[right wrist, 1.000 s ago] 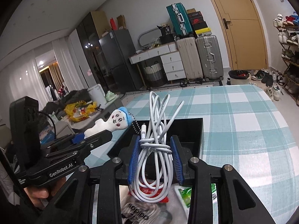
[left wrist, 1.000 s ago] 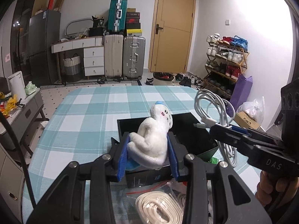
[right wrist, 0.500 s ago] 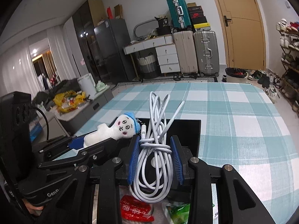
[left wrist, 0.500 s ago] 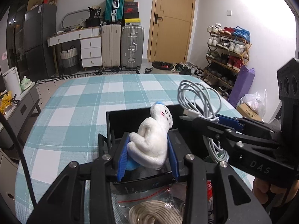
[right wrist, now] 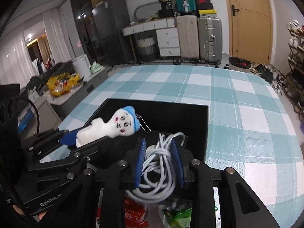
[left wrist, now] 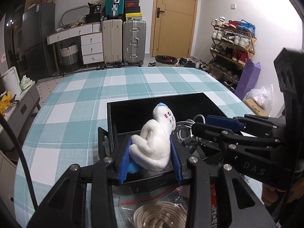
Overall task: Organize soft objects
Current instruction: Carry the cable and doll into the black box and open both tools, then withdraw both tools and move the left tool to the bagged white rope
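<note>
Over the black box's (left wrist: 121,119) near rim, left gripper (left wrist: 150,159) clamps a white plush doll (left wrist: 153,142), right gripper (right wrist: 159,163) grips a coiled white cable (right wrist: 157,172); checked tablecloth (right wrist: 237,98) lies bare beyond.

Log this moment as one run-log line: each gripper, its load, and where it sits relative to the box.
left gripper: shut on plush doll, over black box | right gripper: shut on white cable, inside box | neither released

A table (left wrist: 79,98) covered in a teal-and-white checked cloth carries an open black box (left wrist: 133,112) near its front edge. Just in front of the box lie a clear bag of coiled cord (left wrist: 159,214), a red packet (right wrist: 133,216) and a green packet (right wrist: 176,214), partly hidden.
</note>
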Motion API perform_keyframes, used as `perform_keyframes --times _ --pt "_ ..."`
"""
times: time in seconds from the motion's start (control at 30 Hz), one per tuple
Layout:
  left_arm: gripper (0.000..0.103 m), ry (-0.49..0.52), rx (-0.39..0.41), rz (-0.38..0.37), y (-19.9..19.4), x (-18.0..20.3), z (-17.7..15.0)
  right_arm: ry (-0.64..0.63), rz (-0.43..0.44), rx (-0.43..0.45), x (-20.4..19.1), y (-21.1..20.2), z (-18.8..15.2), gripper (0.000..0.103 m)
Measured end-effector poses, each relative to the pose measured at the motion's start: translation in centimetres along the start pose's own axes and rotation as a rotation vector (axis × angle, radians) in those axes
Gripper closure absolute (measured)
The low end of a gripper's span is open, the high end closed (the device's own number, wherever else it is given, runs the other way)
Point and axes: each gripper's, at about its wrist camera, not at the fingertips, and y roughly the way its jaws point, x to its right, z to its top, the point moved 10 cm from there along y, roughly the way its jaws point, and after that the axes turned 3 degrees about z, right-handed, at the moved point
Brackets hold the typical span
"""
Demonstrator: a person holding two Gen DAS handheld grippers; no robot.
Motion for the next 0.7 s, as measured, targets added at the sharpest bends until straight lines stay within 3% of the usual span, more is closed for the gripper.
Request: perform_keyframes --times 0.27,0.5,0.57,0.67,0.7 --pt "0.066 0.008 -0.013 -0.011 -0.4 0.1 -0.4 0.018 0.022 -0.046 -0.5 -0.7 -0.9 0.074" --pt "0.062 0.027 -0.019 -0.024 -0.5 0.4 -0.5 0.01 0.021 -0.014 -0.8 -1.6 -1.1 0.073" --pt "0.06 0.028 -0.018 -0.04 -0.7 0.6 -0.6 0.003 0.013 0.028 -0.6 -2.5 -0.6 0.067" --pt "0.041 0.042 -0.012 -0.046 -1.4 0.8 -0.6 -0.015 -0.016 0.089 -0.3 -4.8 -0.1 0.053" --pt "0.04 0.041 -0.005 -0.052 -1.8 0.9 -0.6 -0.02 -0.031 0.103 -0.2 -5.5 0.0 0.047"
